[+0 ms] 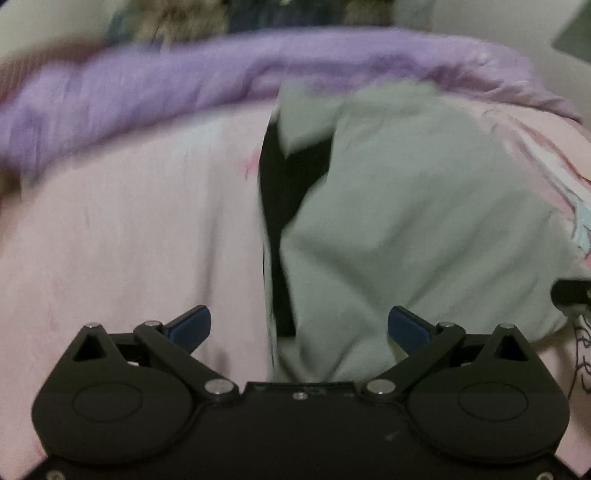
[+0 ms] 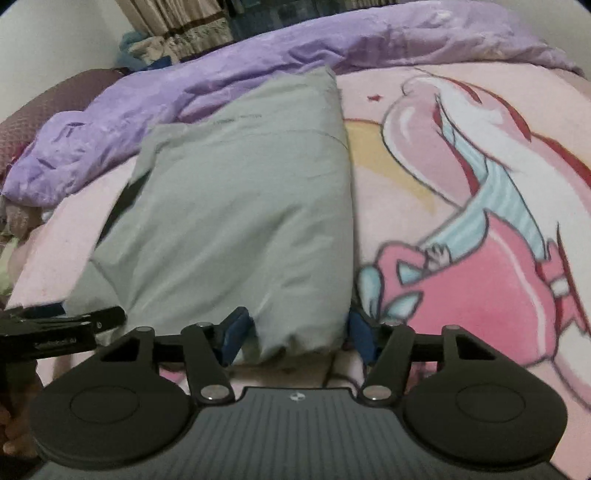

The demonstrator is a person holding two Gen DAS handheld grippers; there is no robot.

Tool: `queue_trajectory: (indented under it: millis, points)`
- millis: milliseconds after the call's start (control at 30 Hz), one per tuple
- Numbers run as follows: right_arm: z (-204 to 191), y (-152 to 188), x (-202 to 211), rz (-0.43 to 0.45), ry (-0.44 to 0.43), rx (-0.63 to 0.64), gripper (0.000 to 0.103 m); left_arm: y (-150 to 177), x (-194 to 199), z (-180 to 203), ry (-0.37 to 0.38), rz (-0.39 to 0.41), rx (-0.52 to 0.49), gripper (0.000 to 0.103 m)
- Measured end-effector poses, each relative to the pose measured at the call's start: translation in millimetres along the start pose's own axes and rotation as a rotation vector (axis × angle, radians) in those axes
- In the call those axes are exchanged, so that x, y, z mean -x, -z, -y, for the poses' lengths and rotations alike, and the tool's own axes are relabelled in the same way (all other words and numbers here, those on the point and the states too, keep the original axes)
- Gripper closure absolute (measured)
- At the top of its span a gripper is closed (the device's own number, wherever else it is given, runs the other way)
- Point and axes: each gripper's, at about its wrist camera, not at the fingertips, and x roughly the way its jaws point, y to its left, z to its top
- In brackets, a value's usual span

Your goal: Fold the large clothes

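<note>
A grey-green garment point(image 2: 240, 206) lies folded into a long pad on the pink bedspread point(image 2: 461, 295). Its near end sits between the blue pads point(image 2: 232, 334) of my right gripper point(image 2: 298, 332), whose jaws stand apart at the cloth's sides without squeezing it. In the left wrist view the same garment point(image 1: 424, 221) shows a black inner layer point(image 1: 288, 206) along its left edge. My left gripper point(image 1: 299, 325) hovers wide open over that near left edge, holding nothing. Each gripper shows at the edge of the other's view: the left gripper point(image 2: 62, 325) and the right gripper point(image 1: 570, 293).
A crumpled purple quilt point(image 2: 258, 70) runs along the far side of the bed. A maroon pillow point(image 2: 33, 118) lies at the far left, and curtains point(image 2: 177, 26) hang behind. A cartoon print point(image 2: 480, 206) covers the bedspread right of the garment.
</note>
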Motion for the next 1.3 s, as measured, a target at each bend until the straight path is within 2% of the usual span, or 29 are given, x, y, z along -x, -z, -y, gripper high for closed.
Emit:
queue_trajectory:
  millis: [67, 133, 233, 300, 333, 400, 467, 567, 733, 800, 833, 867, 900, 933, 1000, 1033, 1067, 1133, 1200, 1267, 1300]
  points:
    - [2.7, -12.4, 4.5, 0.036, 0.003, 0.022, 0.026, -14.5, 1.5, 1.6, -0.015, 0.042, -0.058, 0.000]
    - [11.9, -26.3, -0.3, 0.040, -0.013, 0.021, 0.021, -29.5, -11.2, -4.7, 0.018, 0.020, -0.058, 0.000]
    - [29.1, -43.2, -27.0, -0.038, -0.063, 0.005, 0.018, -42.6, -42.4, -32.6, 0.152, -0.060, 0.078, 0.000]
    - [38.0, -48.8, -38.3, -0.048, -0.143, -0.021, 0.017, -43.7, -66.8, -48.9, 0.244, -0.113, 0.182, 0.000]
    - [42.2, -52.7, -45.6, -0.063, -0.191, -0.042, 0.013, -45.1, -78.0, -52.1, 0.258, -0.138, 0.222, 0.000]
    - [44.1, -57.3, -58.2, -0.058, -0.242, -0.060, 0.006, -46.9, -91.7, -46.5, 0.309, -0.161, 0.260, 0.000]
    - [40.3, -63.6, -64.8, -0.050, -0.247, -0.047, 0.003, -50.6, -96.1, -36.0, 0.359, -0.137, 0.253, 0.000]
    - [31.8, -73.9, -75.4, -0.043, -0.221, -0.039, 0.001, -61.3, -99.5, -19.2, 0.332, -0.147, 0.198, 0.000]
    - [26.0, -88.1, -92.1, -0.037, -0.232, -0.041, 0.000, -71.2, -112.2, -21.6, 0.369, -0.128, 0.182, 0.000]
    - [24.7, -90.8, -92.2, -0.039, -0.200, -0.036, 0.016, -70.2, -111.3, -20.0, 0.376, -0.124, 0.179, 0.001]
    - [24.1, -87.7, -87.3, -0.044, -0.191, -0.019, 0.034, -67.3, -107.9, -19.5, 0.374, -0.108, 0.178, 0.004]
    - [27.3, -86.7, -80.7, -0.039, -0.202, -0.026, 0.048, -62.8, -101.6, -18.6, 0.378, -0.088, 0.179, 0.014]
    - [30.8, -85.1, -72.2, -0.037, -0.221, -0.047, 0.052, -60.8, -94.9, -16.2, 0.382, -0.069, 0.174, 0.024]
    - [32.4, -85.8, -65.3, -0.038, -0.237, -0.053, 0.055, -58.9, -89.4, -14.7, 0.376, -0.059, 0.166, 0.027]
    - [27.8, -84.1, -58.1, -0.046, -0.230, -0.036, 0.054, -60.1, -86.2, -13.7, 0.371, -0.058, 0.172, 0.030]
    - [25.9, -84.8, -62.2, -0.060, -0.209, -0.030, 0.050, -59.7, -90.6, -21.1, 0.374, -0.072, 0.191, 0.027]
    - [23.5, -87.2, -71.2, -0.077, -0.190, -0.024, 0.037, -58.2, -100.8, -26.1, 0.380, -0.087, 0.226, 0.017]
    - [26.4, -89.6, -89.6, -0.088, -0.209, -0.032, 0.029, -56.1, -107.8, -31.3, 0.425, -0.048, 0.242, 0.015]
    - [27.6, -91.8, -90.2, -0.070, -0.220, -0.033, 0.041, -60.1, -105.7, -24.8, 0.408, -0.043, 0.221, 0.031]
    - [19.6, -89.9, -81.9, -0.040, -0.173, -0.028, 0.057, -60.7, -94.7, -15.6, 0.354, -0.002, 0.203, 0.040]
    - [9.9, -89.0, -74.7, -0.020, -0.138, 0.003, 0.060, -61.1, -89.4, -11.1, 0.322, 0.025, 0.188, 0.052]
